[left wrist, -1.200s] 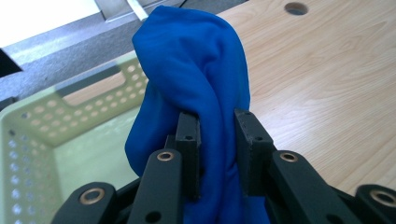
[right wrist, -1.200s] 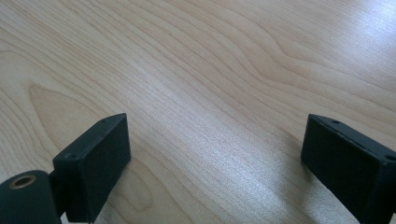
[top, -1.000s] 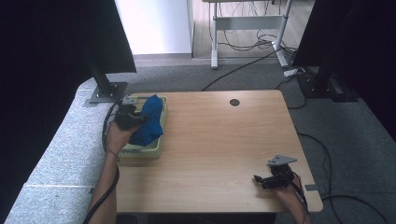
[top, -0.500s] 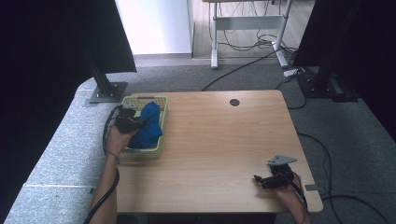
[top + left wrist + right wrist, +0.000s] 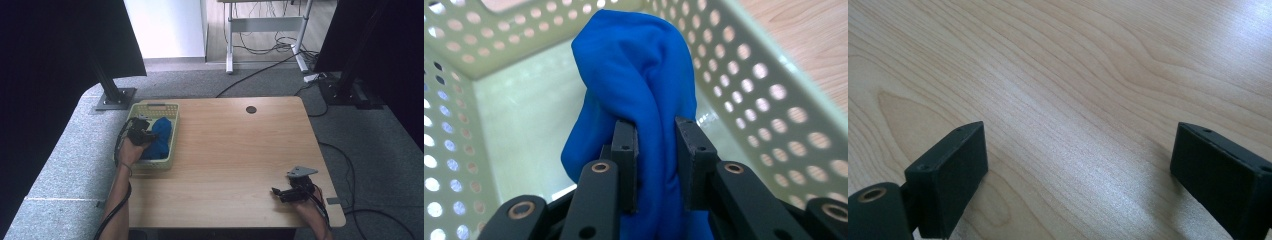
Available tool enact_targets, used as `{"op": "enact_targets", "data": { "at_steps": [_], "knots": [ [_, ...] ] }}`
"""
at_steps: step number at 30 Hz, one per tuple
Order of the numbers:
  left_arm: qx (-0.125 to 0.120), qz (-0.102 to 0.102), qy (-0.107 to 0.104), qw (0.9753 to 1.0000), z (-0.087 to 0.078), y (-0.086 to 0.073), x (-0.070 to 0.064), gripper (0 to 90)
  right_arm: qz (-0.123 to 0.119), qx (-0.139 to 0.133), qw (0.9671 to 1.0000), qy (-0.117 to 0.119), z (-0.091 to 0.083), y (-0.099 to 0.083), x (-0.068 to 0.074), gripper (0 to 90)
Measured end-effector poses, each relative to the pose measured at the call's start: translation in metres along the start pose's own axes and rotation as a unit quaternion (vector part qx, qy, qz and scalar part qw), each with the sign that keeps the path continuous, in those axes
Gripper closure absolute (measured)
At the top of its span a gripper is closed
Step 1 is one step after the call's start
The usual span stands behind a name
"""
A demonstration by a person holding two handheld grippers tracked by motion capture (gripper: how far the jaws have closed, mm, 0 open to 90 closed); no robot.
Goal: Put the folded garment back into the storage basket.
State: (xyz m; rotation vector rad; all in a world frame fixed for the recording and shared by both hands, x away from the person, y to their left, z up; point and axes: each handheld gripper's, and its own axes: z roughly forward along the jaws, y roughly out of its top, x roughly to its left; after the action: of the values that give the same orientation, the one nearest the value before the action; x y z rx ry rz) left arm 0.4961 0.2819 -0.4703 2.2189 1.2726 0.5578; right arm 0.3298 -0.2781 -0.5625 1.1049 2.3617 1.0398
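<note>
A wooden table [image 5: 235, 160] is standing on grey carpet. Near its front edge the right gripper [image 5: 280, 192] is resting, jaws wide apart and empty. Farther off, the left gripper [image 5: 656, 150] is pinching a blue cloth [image 5: 634, 85] inside the basket [image 5: 172, 111], the cloth's length running away from the person.

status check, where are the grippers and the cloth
Left gripper shut on blue cloth, inside the basket. Right gripper open, idle over bare table at near right. Nothing in the way.
</note>
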Motion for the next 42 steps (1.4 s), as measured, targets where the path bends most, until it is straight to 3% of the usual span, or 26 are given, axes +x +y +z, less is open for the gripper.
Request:
{"op": "enact_targets", "data": {
  "at_steps": [9, 23, 27, 30, 34, 37, 42],
  "knots": [
    [0.047, 0.01, 0.019, 0.9987, 0.018, 0.009, 0.002, 72.0, 0.0, 0.0, 1.0, 0.0, 0.0, 0.0, 0.0, 8.1],
    [0.102, 0.001, 0.017, 0.9946, 0.054, 0.004, 0.013, 67.0, 0.0, 0.0, 1.0, 0.0, 0.0, 0.0, 0.0, 8.2],
    [0.104, -0.009, 0.018, 0.9944, 0.057, 0.004, 0.018, 59.5, 0.0, 0.0, 1.0, 0.0, 0.0, 0.0, 0.0, 8.2],
    [0.112, -0.026, 0.031, 0.9929, 0.058, 0.004, 0.025, 42.0, 0.0, 0.0, 1.0, 0.0, 0.0, 0.0, 0.0, 8.1],
    [0.119, -0.024, 0.051, 0.9913, 0.056, 0.003, 0.027, 23.4, 0.0, 0.0, 1.0, 0.0, 0.0, 0.0, 0.0, 8.1],
    [0.11, -0.022, 0.032, 0.9931, 0.051, 0.003, 0.025, 22.3, 0.0, 0.0, 1.0, 0.0, 0.0, 0.0, 0.0, 8.1],
    [0.111, -0.012, -0.006, 0.9937, 0.046, 0.005, 0.02, 21.0, 0.0, 0.0, 1.0, 0.0, 0.0, 0.0, 0.0, 8.1]
  ]
}}
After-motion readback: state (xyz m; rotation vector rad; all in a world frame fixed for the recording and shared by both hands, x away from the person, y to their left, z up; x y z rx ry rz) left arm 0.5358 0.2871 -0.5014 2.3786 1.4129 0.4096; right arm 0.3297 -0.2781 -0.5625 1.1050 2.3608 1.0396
